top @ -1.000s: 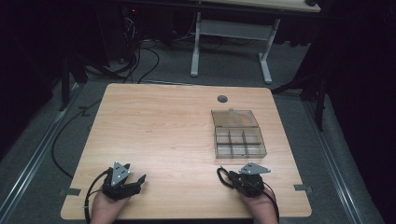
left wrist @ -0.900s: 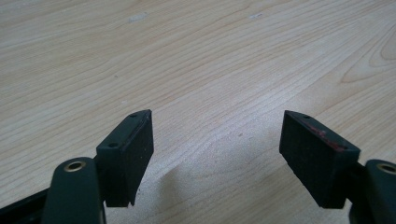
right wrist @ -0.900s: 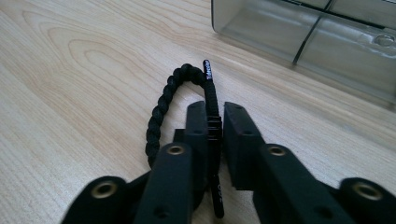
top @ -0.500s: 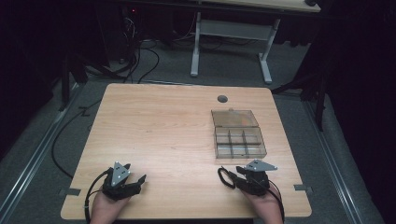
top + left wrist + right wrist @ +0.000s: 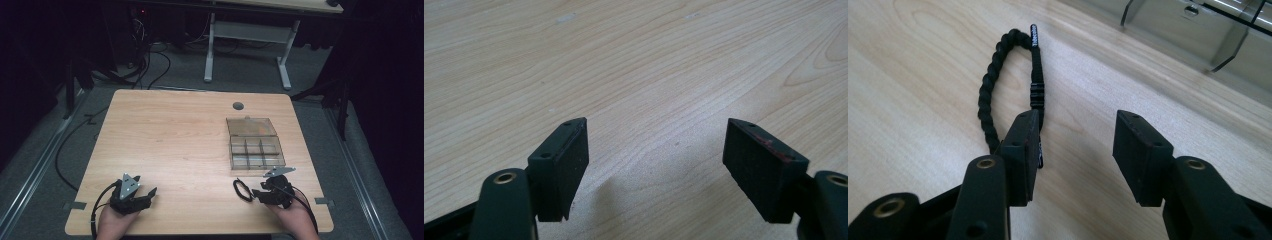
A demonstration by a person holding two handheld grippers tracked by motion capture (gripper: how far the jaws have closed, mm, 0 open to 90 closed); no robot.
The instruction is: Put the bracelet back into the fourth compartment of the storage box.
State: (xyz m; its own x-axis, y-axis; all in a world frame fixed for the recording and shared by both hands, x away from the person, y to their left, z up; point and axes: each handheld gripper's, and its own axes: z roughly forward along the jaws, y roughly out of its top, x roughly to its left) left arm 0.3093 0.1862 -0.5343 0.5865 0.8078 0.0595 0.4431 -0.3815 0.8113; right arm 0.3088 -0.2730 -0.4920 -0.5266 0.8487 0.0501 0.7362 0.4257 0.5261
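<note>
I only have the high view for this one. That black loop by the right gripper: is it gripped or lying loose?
Observer: Loose. In the right gripper view, the right gripper has just been opening its jaws. The braided cord loop lies on the table, its strap end beside one pad, with nothing clamped.
Operator: And the left gripper, anything between its jaws?
Observer: No. In its own view the left gripper stands open, with bare wood between the pads.
</note>
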